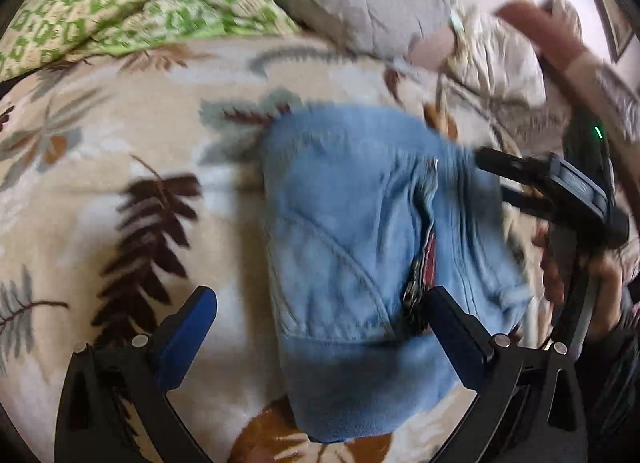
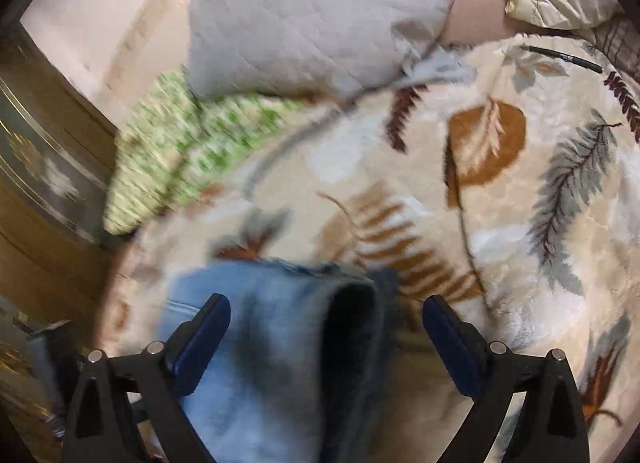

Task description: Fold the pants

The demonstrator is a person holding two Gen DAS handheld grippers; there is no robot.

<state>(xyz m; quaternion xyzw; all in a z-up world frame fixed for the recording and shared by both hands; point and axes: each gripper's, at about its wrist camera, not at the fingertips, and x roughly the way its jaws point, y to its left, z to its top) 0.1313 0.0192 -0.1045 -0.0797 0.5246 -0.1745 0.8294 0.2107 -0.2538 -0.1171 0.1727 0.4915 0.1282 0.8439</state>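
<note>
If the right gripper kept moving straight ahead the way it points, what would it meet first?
Probably the folded blue jeans, which lie between the open fingers of the right gripper; the leaf-print blanket lies beyond. Depth is uncertain.

No text, label, brand or number can be read in either wrist view: the small pale marks on the thin black cable [image 2: 564, 57] lying on the leaf-patterned blanket [image 2: 520, 223] are too small and blurred to make out

left hand-held gripper [image 1: 320, 327]: jaws spread | right hand-held gripper [image 2: 326, 329]: jaws spread
</note>
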